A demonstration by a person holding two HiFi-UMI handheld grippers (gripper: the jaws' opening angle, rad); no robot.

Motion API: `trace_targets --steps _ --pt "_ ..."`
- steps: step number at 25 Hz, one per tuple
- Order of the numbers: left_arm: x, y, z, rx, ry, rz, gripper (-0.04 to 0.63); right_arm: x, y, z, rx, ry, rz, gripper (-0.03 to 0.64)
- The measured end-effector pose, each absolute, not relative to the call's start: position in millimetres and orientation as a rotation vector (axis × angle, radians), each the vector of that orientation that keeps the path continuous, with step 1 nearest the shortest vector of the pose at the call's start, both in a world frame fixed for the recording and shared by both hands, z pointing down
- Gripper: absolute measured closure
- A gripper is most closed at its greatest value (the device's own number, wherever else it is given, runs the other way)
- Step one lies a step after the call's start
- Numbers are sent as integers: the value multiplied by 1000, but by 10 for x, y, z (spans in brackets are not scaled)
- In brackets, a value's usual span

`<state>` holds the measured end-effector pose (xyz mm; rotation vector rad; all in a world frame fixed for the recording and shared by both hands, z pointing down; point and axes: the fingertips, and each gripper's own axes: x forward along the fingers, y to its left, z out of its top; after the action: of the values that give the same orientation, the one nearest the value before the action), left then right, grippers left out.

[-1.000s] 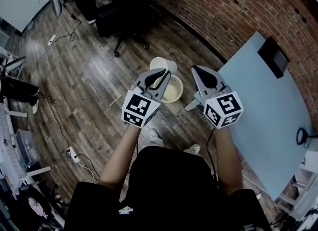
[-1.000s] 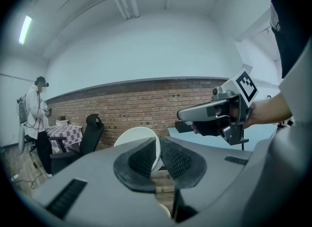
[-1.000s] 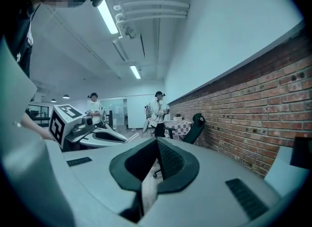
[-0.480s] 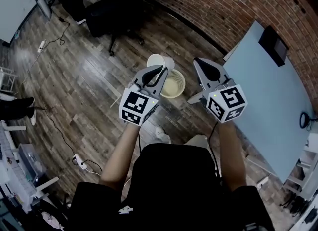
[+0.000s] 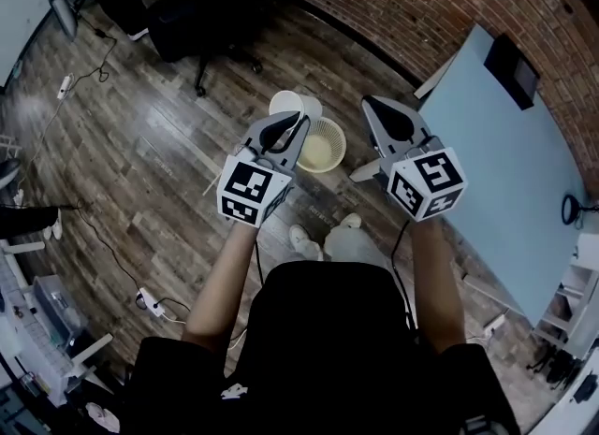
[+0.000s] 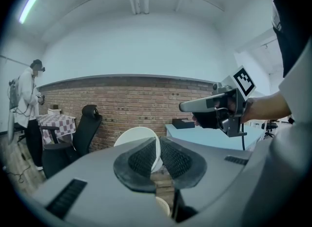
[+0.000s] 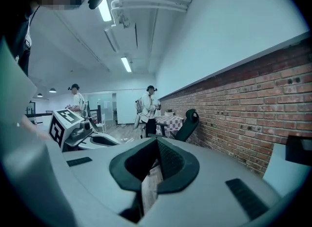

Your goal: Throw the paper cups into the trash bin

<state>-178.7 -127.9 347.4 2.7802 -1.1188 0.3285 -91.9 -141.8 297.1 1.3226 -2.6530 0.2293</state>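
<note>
A white paper cup (image 5: 286, 104) hangs over the wooden floor, at the far-left rim of the pale round trash bin (image 5: 325, 146). My left gripper (image 5: 297, 124) is shut on the cup's rim. In the left gripper view the cup (image 6: 135, 140) has its wall pinched between the dark pads (image 6: 178, 160). My right gripper (image 5: 372, 106) is held level to the right of the bin, shut with nothing in it. Its pads (image 7: 168, 161) meet at the tips in the right gripper view.
A light blue table (image 5: 505, 171) with a black box (image 5: 513, 70) stands at the right along the brick wall (image 5: 421, 3). A black office chair (image 5: 187, 12) is beyond the bin. Cables and a power strip (image 5: 150, 302) lie on the floor at left. People stand farther off (image 7: 148, 109).
The person has shifted forward a little, and both grippers sit slightly higher in the view. The cup stays pinched in the left gripper at the bin's rim. The right gripper is unchanged.
</note>
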Motion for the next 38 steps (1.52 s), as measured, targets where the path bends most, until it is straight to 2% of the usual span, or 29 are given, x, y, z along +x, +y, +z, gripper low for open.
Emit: trace_targets --steps 12,25,38 --pt "-1588 -1339 3500 2737 -1172 367 561 -813 -1576 3002 1259 -2702 235 614" --pt "-1019 -1546 3601 2709 -1153 438 561 -350 -1860 3098 1263 -2753 308 614" --pt "-758 -1696 4008 2633 -1108 559 563 -38 -2167 3437 1272 -2765 433 614"
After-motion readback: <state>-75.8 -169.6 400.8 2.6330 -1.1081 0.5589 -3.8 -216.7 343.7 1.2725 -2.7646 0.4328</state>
